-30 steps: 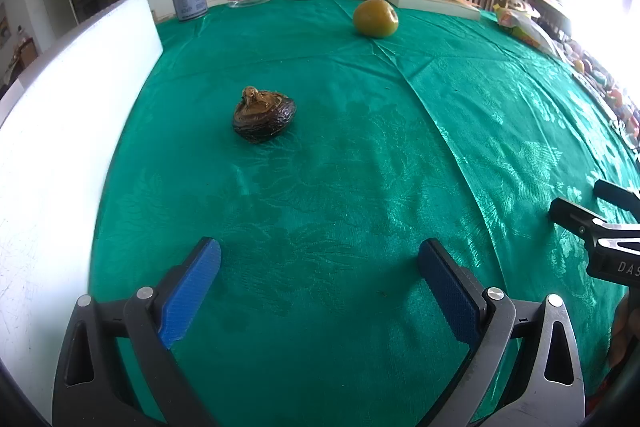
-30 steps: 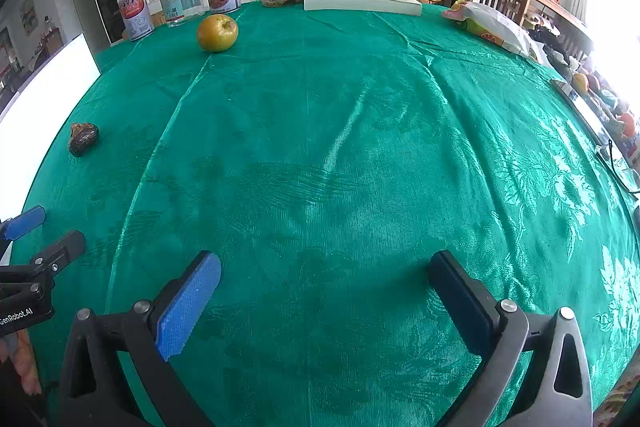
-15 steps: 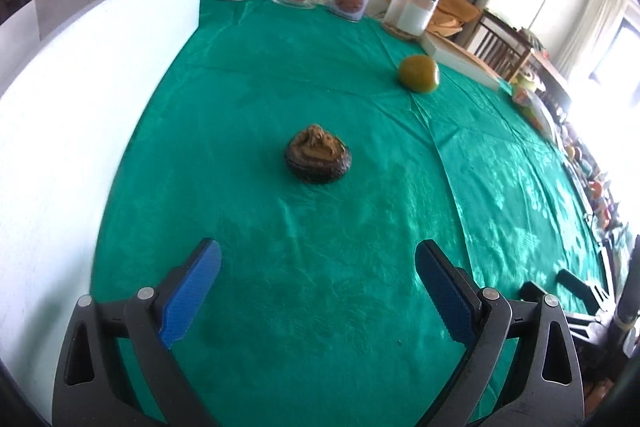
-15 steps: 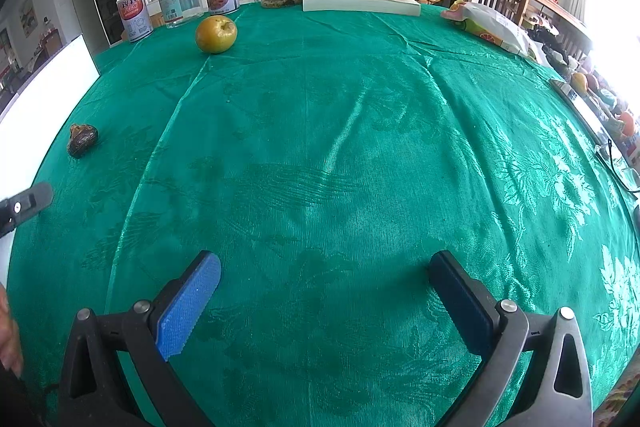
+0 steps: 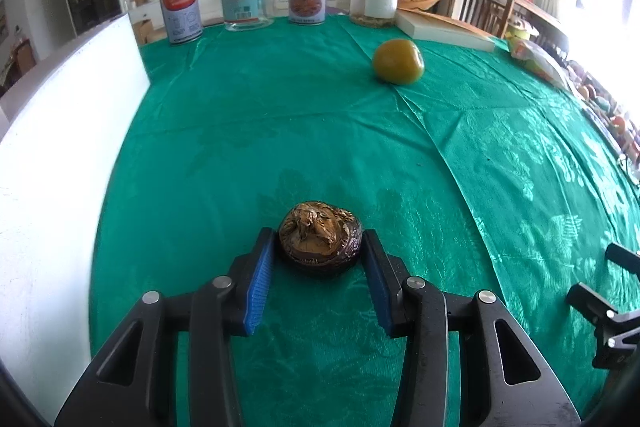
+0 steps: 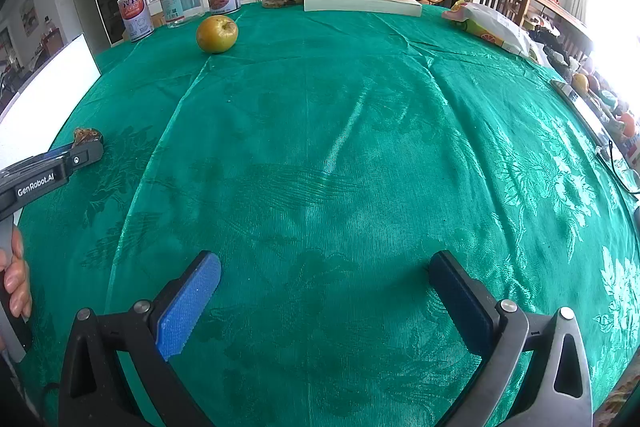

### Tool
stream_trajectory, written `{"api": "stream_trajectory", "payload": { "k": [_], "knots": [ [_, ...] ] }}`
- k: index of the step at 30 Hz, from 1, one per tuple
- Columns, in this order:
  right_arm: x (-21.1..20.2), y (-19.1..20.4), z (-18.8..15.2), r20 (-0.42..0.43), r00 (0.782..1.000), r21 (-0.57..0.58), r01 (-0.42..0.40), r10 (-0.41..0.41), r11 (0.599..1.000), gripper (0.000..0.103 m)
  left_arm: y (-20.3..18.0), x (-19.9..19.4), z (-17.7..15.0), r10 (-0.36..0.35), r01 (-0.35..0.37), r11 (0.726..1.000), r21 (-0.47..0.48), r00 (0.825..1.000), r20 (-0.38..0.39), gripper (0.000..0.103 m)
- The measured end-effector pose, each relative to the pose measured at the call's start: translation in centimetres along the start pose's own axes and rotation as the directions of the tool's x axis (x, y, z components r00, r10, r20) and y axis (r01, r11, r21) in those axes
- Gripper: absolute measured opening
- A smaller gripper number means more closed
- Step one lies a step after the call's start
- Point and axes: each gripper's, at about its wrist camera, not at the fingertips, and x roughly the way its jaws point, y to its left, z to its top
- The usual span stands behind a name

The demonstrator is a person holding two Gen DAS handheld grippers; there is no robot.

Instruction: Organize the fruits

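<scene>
2 grippers | left gripper (image 5: 318, 257): jaws just closing, pads against dark wrinkled fruit (image 5: 320, 241) on green cloth (image 5: 280, 127) | right gripper (image 6: 324, 291): wide, empty | apple (image 6: 217, 33) far off

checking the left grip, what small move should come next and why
Probably lift slightly. The left gripper has just been closing, and its pads now flank the dark wrinkled fruit on the green tablecloth, seemingly touching both sides; a small rise would test the hold.
</scene>
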Motion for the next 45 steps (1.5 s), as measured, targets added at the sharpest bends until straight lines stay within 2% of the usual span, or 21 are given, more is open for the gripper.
{"api": "stream_trajectory", "payload": {
  "k": [1, 2, 3, 5, 8, 10, 12, 14, 15, 17, 21, 22, 23, 24, 25, 29, 33, 38, 41, 45],
  "knots": [
    [0.0, 0.0, 0.0, 0.002, 1.0, 0.001, 0.001, -0.001, 1.0, 0.103, 0.1, 0.0, -0.1, 0.004, -0.004, 1.0, -0.002, 1.0, -0.003, 0.06],
    [0.0, 0.0, 0.0, 0.003, 1.0, 0.002, 0.001, -0.001, 1.0, 0.103, 0.2, 0.0, -0.2, 0.018, -0.018, 1.0, -0.008, 1.0, -0.011, 0.083],
    [0.0, 0.0, 0.1, 0.003, 1.0, 0.001, 0.0, 0.0, 1.0, 0.103, 0.4, 0.2, -0.3, 0.033, -0.033, 0.999, -0.016, 0.999, -0.026, 0.09],
    [0.2, 0.0, 0.3, -0.011, 1.0, -0.015, -0.009, 0.009, 1.0, 0.103, 0.8, 0.0, -0.6, 0.039, -0.04, 0.999, -0.027, 0.999, -0.032, 0.091],
    [1.3, 0.0, 3.0, -0.059, 0.994, -0.069, -0.094, 0.09, 0.993, 0.101, 1.0, -0.1, -1.0, 0.054, -0.055, 0.998, -0.034, 0.998, -0.034, 0.092],
    [2.1, 0.2, 6.0, -0.028, 0.989, -0.07, -0.146, 0.145, 0.987, 0.099, 1.1, -0.1, -1.0, 0.061, -0.062, 0.997, -0.041, 0.997, -0.038, 0.094],
    [3.3, 1.0, 9.8, 0.011, 0.971, -0.069, -0.236, 0.237, 0.969, 0.099, 1.1, -0.1, -1.0, 0.06, -0.062, 0.997, -0.046, 0.997, -0.039, 0.095],
    [5.1, 2.4, 13.7, 0.035, 0.96, -0.086, -0.275, 0.279, 0.958, 0.095, 1.2, -0.1, -1.0, 0.06, -0.062, 0.997, -0.047, 0.997, -0.04, 0.095],
    [6.1, 3.4, 15.5, 0.034, 0.956, -0.099, -0.285, 0.29, 0.953, 0.093, 1.3, 0.0, -1.0, 0.06, -0.062, 0.997, -0.048, 0.997, -0.04, 0.095],
    [8.2, 5.5, 18.7, 0.024, 0.952, -0.114, -0.3, 0.305, 0.947, 0.079, 1.2, -0.1, -1.1, 0.061, -0.063, 0.997, -0.047, 0.997, -0.041, 0.096],
    [11.2, 9.5, 23.1, 0.01, 0.951, -0.136, -0.304, 0.308, 0.943, 0.075, 1.3, -0.1, -1.1, 0.063, -0.065, 0.997, -0.048, 0.997, -0.041, 0.096],
    [11.9, 10.4, 23.6, -0.016, 0.952, -0.149, -0.304, 0.305, 0.941, 0.075, 1.3, -0.1, -1.1, 0.064, -0.066, 0.997, -0.048, 0.997, -0.041, 0.096],
    [12.9, 11.1, 23.9, -0.066, 0.954, -0.158, -0.299, 0.292, 0.941, 0.066, 1.3, -0.1, -1.0, 0.063, -0.065, 0.997, -0.048, 0.997, -0.041, 0.097],
    [13.8, 11.6, 23.9, -0.116, 0.963, -0.173, -0.263, 0.245, 0.949, 0.059, 1.3, -0.1, -1.0, 0.063, -0.065, 0.997, -0.048, 0.997, -0.041, 0.097],
    [14.1, 11.5, 23.7, -0.142, 0.959, -0.174, -0.269, 0.247, 0.947, 0.053, 1.3, -0.1, -1.1, 0.063, -0.065, 0.997, -0.048, 0.997, -0.041, 0.097],
    [12.4, 8.3, 21.4, -0.173, 0.937, -0.116, -0.325, 0.303, 0.939, 0.053, 1.3, -0.1, -1.0, 0.063, -0.065, 0.997, -0.048, 0.997, -0.041, 0.097],
    [9.6, 4.1, 17.0, -0.168, 0.94, -0.095, -0.314, 0.295, 0.945, 0.052, 1.3, 0.0, -1.0, 0.064, -0.066, 0.997, -0.047, 0.997, -0.042, 0.097],
    [5.4, 1.0, 12.1, -0.089, 0.952, -0.076, -0.3, 0.293, 0.951, 0.052, 1.3, 0.0, -1.0, 0.064, -0.066, 0.997, -0.047, 0.997, -0.042, 0.097],
    [5.0, 0.0, 9.4, -0.056, 0.957, -0.066, -0.289, 0.286, 0.955, 0.052, 1.3, 0.0, -1.0, 0.064, -0.066, 0.997, -0.047, 0.997, -0.042, 0.097],
    [4.2, -1.5, 7.4, 0.023, 0.946, 0.007, -0.323, 0.323, 0.946, 0.052, 1.3, 0.0, -1.0, 0.064, -0.066, 0.997, -0.047, 0.997, -0.042, 0.097]
  ]
}}
